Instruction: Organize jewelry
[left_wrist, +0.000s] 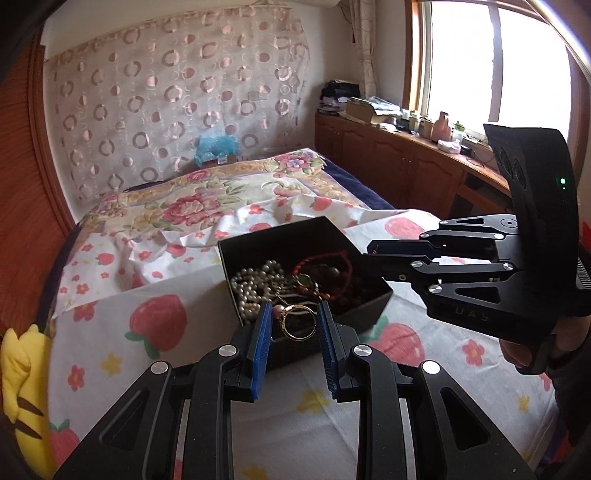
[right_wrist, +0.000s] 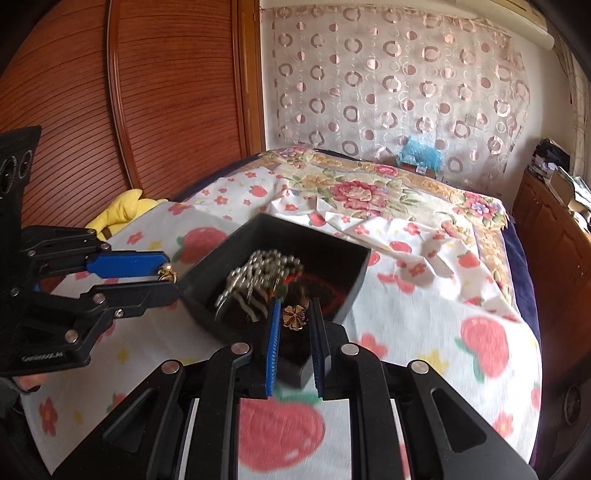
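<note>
Over the black square jewelry box on the strawberry-print bedsheet, the left gripper pinches a gold ring; the right gripper pinches a gold flower-shaped earring.

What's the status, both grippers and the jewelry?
Left gripper shut on gold ring. Right gripper shut on gold flower piece. Both beside black box. Nothing blocking.

A bed carries a white strawberry-print sheet over a floral quilt. A yellow plush toy lies at its edge beside a wooden slatted door. A circle-patterned curtain hangs behind, with a blue packet at its foot. Wooden cabinets under the window hold clutter.
</note>
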